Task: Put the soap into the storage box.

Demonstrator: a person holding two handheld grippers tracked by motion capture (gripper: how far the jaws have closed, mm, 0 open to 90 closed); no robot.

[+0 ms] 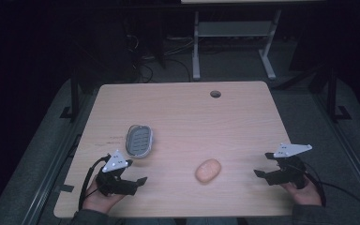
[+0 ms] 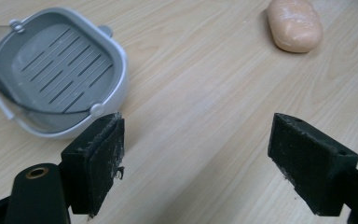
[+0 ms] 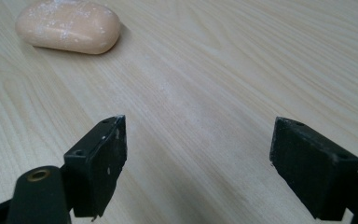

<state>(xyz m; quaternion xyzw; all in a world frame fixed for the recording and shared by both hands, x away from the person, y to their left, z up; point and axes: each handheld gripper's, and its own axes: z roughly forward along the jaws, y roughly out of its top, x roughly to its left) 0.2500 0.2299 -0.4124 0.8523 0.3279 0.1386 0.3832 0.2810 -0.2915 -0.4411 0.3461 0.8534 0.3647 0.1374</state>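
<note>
A peach-coloured bar of soap (image 1: 208, 170) lies flat on the wooden table (image 1: 183, 112), a little right of the middle near the front. A grey slotted soap dish (image 1: 138, 140) with a clear lid edge sits to its left. My left gripper (image 1: 137, 171) rests near the front left corner, open, nothing between its jaws; in the left gripper view the soap dish (image 2: 58, 70) is just beyond its left jaw and the soap (image 2: 294, 24) lies far right. My right gripper (image 1: 262, 164) is open at the right edge, with the soap (image 3: 70, 25) ahead to its left.
A round cable hole (image 1: 215, 93) is near the table's far edge. Beyond the table stand white desk legs (image 1: 196, 47) and cables on a dark floor. Bare wood lies between the two grippers.
</note>
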